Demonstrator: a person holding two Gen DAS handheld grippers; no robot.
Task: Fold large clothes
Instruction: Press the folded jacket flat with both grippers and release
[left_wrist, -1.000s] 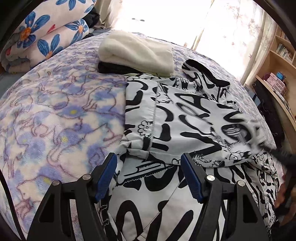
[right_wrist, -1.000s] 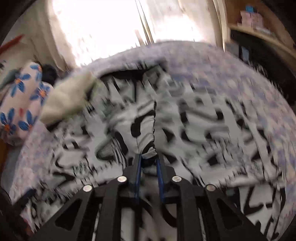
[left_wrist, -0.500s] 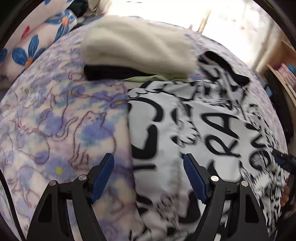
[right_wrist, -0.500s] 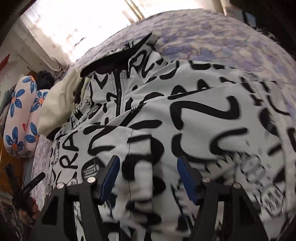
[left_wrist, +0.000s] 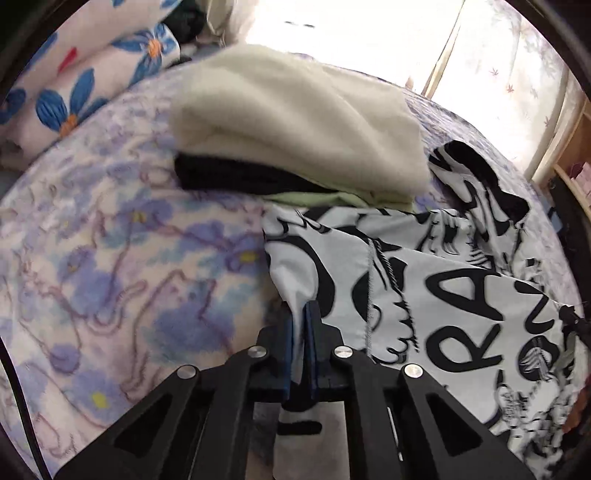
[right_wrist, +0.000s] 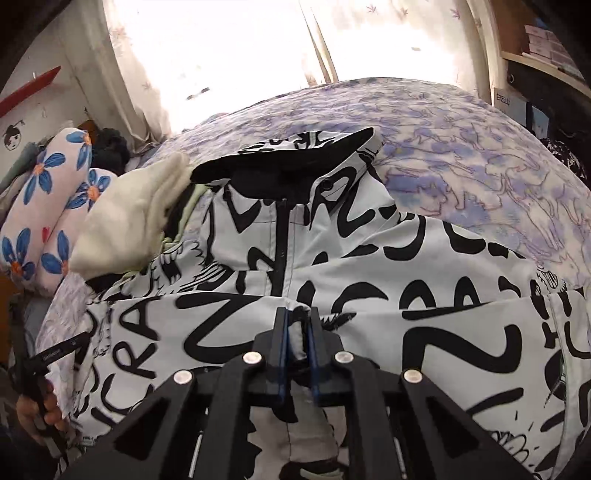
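A large white jacket with black lettering (right_wrist: 424, 266) lies spread on the bed, collar and zip toward the window. In the left wrist view the jacket (left_wrist: 443, 288) fills the right side. My left gripper (left_wrist: 300, 314) is shut on the jacket's left edge, fabric pinched between the blue pads. My right gripper (right_wrist: 295, 317) is shut on a fold of the jacket near its middle, just below the zip. The left gripper's handle and the hand holding it show at the lower left of the right wrist view (right_wrist: 44, 369).
A stack of folded clothes, cream on top (left_wrist: 295, 122) over black and green, lies just beyond the jacket's left edge. Flowered pillows (left_wrist: 81, 85) lie at the far left. The purple patterned bed cover (left_wrist: 110, 277) surrounds the jacket. Shelves (right_wrist: 535, 44) stand at the right.
Both grippers were open half a second ago and are now shut on jacket fabric. The left gripper moved forward to the jacket's left edge near the folded stack.
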